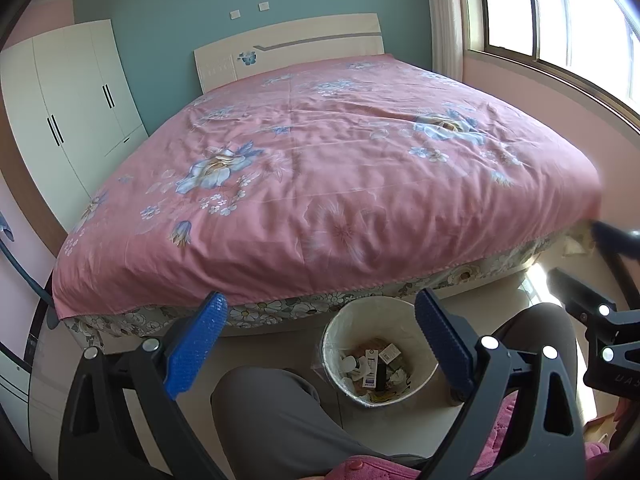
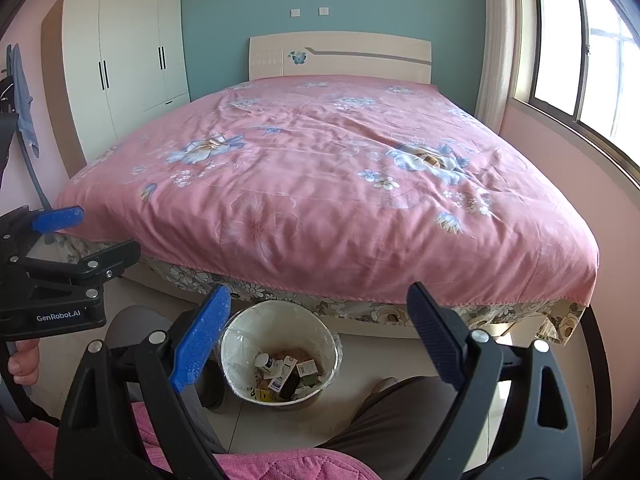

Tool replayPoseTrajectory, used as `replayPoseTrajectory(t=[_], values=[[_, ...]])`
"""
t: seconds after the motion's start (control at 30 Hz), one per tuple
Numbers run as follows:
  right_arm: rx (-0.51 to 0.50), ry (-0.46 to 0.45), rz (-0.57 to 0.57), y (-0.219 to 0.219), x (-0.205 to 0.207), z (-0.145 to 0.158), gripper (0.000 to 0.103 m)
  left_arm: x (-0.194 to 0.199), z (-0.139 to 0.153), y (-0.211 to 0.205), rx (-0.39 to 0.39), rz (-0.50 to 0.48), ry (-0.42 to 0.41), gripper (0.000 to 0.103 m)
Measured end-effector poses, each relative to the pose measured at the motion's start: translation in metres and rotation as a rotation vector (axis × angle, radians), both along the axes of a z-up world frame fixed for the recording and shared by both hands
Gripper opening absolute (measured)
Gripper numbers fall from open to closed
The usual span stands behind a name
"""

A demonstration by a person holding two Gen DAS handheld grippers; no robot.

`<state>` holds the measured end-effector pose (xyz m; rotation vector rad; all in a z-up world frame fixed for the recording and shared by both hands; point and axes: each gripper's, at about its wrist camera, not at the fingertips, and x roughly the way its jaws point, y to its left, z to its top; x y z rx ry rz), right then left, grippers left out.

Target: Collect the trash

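A round white trash bin (image 1: 416, 320) with a clear liner stands on the floor at the foot of the bed; it also shows in the right wrist view (image 2: 240, 336). Inside lie several pieces of trash (image 1: 370, 364): small boxes, a white bottle and wrappers (image 2: 286, 374). My left gripper (image 1: 320, 312) is open and empty, held above the bin. My right gripper (image 2: 320, 304) is open and empty, also above the bin. Each gripper shows at the edge of the other's view.
A large bed with a pink floral cover (image 1: 320, 168) fills the room ahead. A white wardrobe (image 2: 124, 60) stands at the back left. A window (image 2: 580, 52) is on the right wall. The person's grey-trousered knees (image 1: 276, 416) flank the bin.
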<state>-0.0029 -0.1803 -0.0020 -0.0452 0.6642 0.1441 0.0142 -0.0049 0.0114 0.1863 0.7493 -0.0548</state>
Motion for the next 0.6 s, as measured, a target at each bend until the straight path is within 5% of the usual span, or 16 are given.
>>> replayPoseTrajectory(t=[0.6], values=[[0.005,0.01,0.003,0.0008,-0.0003,-0.0032,0.088,-0.0001,-0.0006,0.0005,-0.002,-0.002,0.001,0.096]])
